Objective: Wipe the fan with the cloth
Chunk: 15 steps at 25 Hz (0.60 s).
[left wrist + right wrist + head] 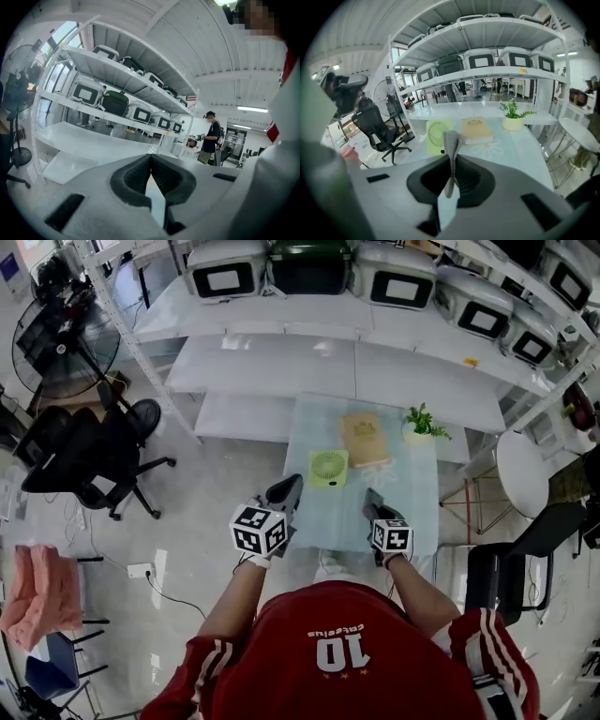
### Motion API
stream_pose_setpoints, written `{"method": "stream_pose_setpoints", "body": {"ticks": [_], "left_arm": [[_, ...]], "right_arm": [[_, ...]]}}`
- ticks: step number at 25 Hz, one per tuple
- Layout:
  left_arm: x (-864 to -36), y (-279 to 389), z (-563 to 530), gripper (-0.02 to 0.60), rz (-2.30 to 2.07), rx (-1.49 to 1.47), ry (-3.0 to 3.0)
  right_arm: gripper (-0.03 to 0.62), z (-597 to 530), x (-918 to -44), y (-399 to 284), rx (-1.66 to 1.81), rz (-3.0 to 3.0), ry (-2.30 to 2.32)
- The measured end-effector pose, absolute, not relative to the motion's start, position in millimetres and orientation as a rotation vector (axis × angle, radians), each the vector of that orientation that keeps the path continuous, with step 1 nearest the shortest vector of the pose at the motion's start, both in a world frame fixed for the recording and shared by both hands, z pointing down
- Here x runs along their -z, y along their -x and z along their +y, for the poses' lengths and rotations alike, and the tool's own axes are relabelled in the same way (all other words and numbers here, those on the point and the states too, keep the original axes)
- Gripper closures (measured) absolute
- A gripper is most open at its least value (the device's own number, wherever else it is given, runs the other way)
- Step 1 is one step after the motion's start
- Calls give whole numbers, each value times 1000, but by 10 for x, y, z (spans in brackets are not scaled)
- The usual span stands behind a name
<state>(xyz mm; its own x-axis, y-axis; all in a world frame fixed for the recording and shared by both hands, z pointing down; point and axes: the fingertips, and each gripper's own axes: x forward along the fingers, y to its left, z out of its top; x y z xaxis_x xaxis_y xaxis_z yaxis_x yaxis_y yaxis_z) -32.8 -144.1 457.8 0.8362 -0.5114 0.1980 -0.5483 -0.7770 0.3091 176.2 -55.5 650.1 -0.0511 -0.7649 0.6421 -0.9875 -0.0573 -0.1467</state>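
Head view: you hold your left gripper (286, 491) and right gripper (373, 502) above the table's (417, 507) near edge. The green fan (328, 468) lies flat just ahead, beside a tan book (364, 438).
Left gripper view: jaws pressed together, empty.
Right gripper view: jaws clenched on a grey cloth (451, 140).

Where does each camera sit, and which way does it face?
Head view: on the person's head, looking down at table, fan, book; arms, left gripper, right gripper show.
Left gripper view: on left gripper, facing shelves past its shut jaws.
Right gripper view: on right gripper, facing the table; jaws hold the cloth.
Head and right gripper views share fan, book.
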Motion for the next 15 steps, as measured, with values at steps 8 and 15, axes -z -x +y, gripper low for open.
{"method": "stream_pose_setpoints", "body": {"ticks": [8,15], "left_arm": [[-4086,807,-1008,577,-789,-109,-2762],[-3948,1302,-617,577,-824,-62,-2707]], "right_arm": [[571,-214,-5944,-1267,-746,-1937,-1840],[571,64,-5110,-893,-685,-2053,-1922]]}}
